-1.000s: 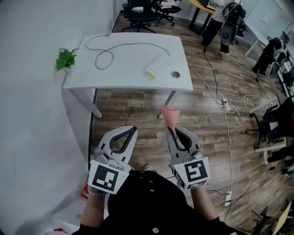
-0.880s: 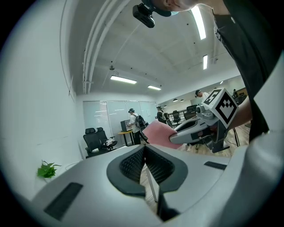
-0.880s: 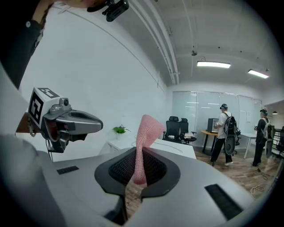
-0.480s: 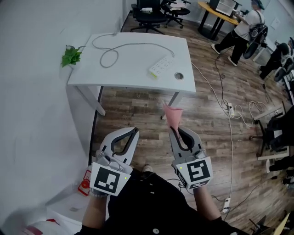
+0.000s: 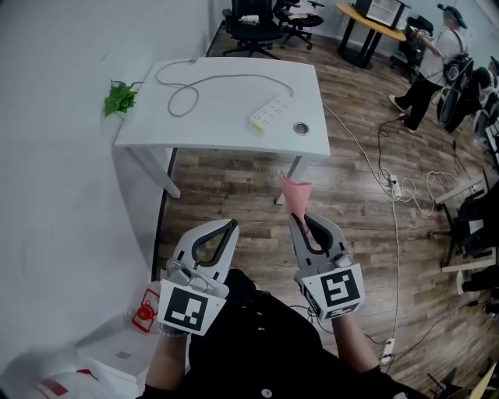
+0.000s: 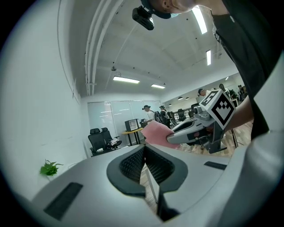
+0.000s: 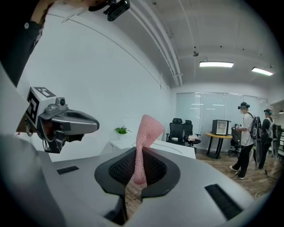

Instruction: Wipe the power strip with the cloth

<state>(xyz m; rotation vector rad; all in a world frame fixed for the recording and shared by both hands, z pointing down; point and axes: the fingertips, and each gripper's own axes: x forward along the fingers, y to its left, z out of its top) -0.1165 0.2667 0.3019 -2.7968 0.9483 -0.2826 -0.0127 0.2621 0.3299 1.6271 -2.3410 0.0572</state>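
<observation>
The white power strip lies on the right part of the white table, far ahead of both grippers, with its grey cable looped to the left. My right gripper is held over the wooden floor, short of the table, shut on a pink cloth that sticks up past its tips. The right gripper view shows that cloth pinched between the jaws. My left gripper hangs beside it, shut and with nothing in it. Its closed jaws show in the left gripper view.
A small green plant stands at the table's left edge and a round grommet is near the strip. Office chairs stand behind the table. Cables trail over the floor at right. A person stands at the far right.
The view has shifted slightly and both grippers sit a little lower in it. The person in the background has walked to the right. Neither gripper's hold has changed.
</observation>
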